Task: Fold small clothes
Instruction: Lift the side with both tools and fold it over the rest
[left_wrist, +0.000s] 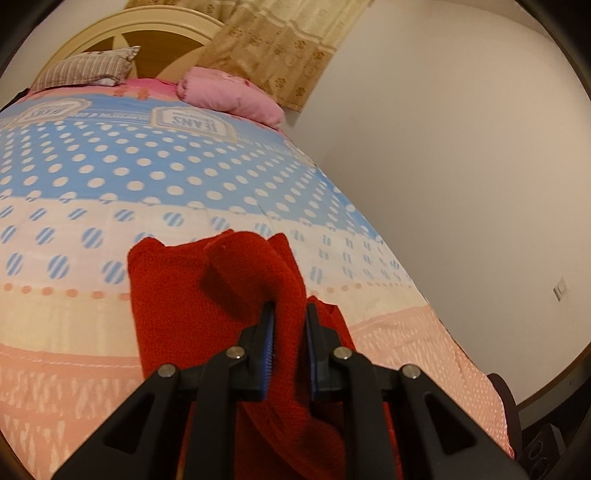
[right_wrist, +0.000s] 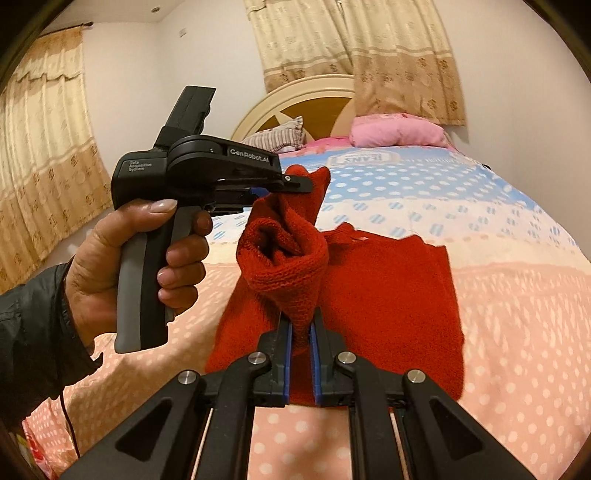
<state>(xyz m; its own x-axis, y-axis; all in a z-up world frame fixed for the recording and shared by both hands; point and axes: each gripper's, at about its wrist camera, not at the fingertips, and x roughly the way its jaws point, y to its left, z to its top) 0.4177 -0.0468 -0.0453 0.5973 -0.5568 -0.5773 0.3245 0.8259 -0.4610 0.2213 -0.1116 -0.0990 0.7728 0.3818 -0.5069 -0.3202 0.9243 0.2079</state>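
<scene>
— Where's the red knit garment (right_wrist: 388, 291) sitting for you?

— Most of it lies flat on the bedspread (right_wrist: 517, 332), spread toward my right side, its long edge running away from me up the bed. One end is lifted off the cover and bunched into a roll, and that roll is what I hold.

— Both grippers on it?

— Yes. My right gripper (right_wrist: 301, 332) has its jaws pressed onto the lower end of the roll, a narrow wad of knit between the blue pads. My left gripper (right_wrist: 295, 182) comes in sideways from the left, higher up, pinching the top of the same bunch. From its own camera the left gripper (left_wrist: 290, 314) shows a fold of red cloth (left_wrist: 177, 295) filling the gap between its fingers, so it is clamped on fabric too.

— So which way does the fold go?

— My judgement: the flat body lies right of and beyond both jaws, so the lifted end should be carried across to the right and laid over it. The right gripper is nearer the flat part; the left is higher. The lifted end is twisted and may land rumpled.
</scene>
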